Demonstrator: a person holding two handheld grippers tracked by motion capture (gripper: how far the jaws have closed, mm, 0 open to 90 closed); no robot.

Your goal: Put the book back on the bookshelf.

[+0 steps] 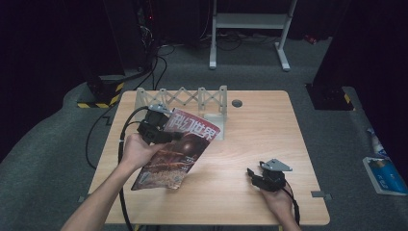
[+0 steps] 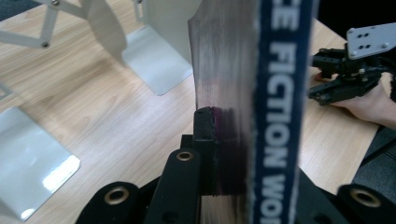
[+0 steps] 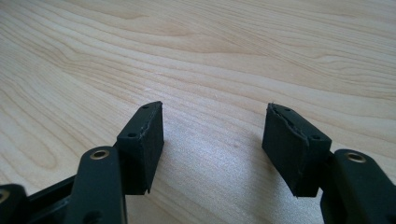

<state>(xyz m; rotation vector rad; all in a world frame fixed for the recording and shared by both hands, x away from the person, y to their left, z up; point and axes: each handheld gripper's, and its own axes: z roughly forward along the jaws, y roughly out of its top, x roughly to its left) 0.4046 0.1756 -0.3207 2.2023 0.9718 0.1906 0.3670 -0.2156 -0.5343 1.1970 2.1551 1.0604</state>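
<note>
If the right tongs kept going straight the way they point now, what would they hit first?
Probably the bare table. The right tongs stand open with nothing between them, angled low over the wood, and the right gripper view has just tabletop ahead. How far ahead they would touch is hard to judge.

The magazine (image 2: pixel 243 93) hides 1 jaw of the left gripper (image 2: pixel 224 154), and its words run off the edge

Looked like lab / recording room. Dark walls, grey carpet (image 1: pixel 269 77) throughout. Single wooden table (image 1: pixel 255 125) stood mid-room, cables (image 1: pixel 159 67) ran across floor to black stands with hazard-striped bases (image 1: pixel 98 103). White metal frame (image 1: pixel 250 29) stood behind table. White rack (image 1: pixel 183 98) sat at table's far edge. No home or office furnishings.
</note>
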